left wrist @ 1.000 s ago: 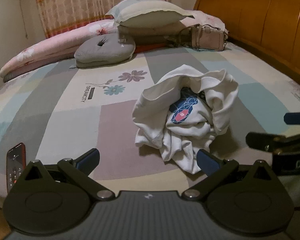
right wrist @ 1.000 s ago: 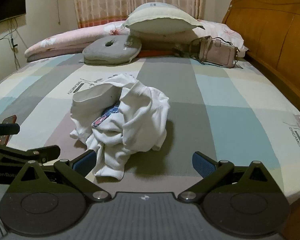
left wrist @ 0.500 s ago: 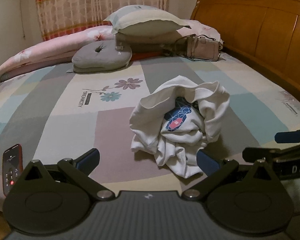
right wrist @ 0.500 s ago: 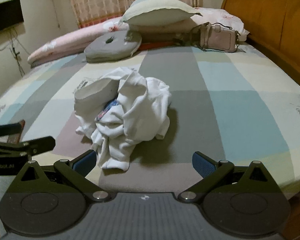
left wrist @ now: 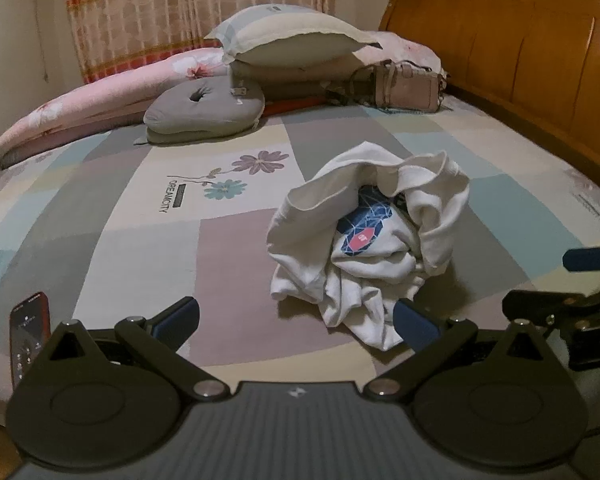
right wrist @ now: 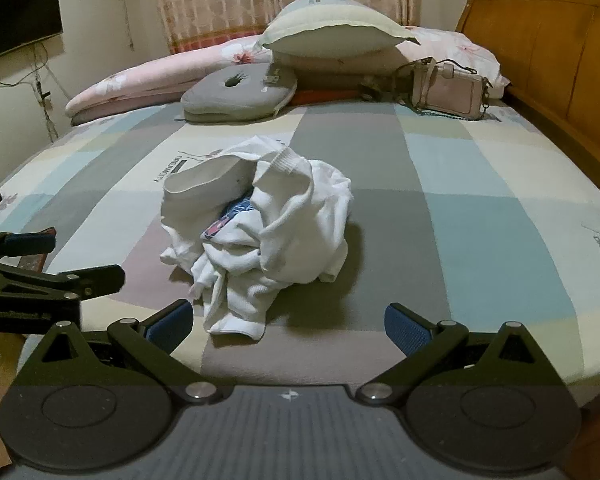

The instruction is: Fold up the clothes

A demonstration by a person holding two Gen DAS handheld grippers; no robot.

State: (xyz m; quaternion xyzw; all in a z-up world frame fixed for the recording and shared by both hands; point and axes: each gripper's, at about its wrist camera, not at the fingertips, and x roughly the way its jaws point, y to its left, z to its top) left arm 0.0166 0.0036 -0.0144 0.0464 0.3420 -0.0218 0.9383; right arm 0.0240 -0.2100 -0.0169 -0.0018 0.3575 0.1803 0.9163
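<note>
Left wrist view: both grippers, left [left wrist: 296, 320] and right [right wrist: 288, 326], remain spread apart and empty, now nearer the crumpled white shirt [left wrist: 368, 236] by the bed's [left wrist: 140, 248] near edge

Both wrist cameras, side by side, face the bed [left wrist: 228, 248] low, sharing its pillows [right wrist: 332, 32].

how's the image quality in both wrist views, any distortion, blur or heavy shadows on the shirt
Left wrist view: strong fisheye bend, dark vignetted corners, warm dim light; the white shirt is fairly sharp, the headboard soft. Right wrist view: same barrel curve on the bed; the shirt casts a shadow to its right; the left gripper at the frame edge is blurred.
</note>
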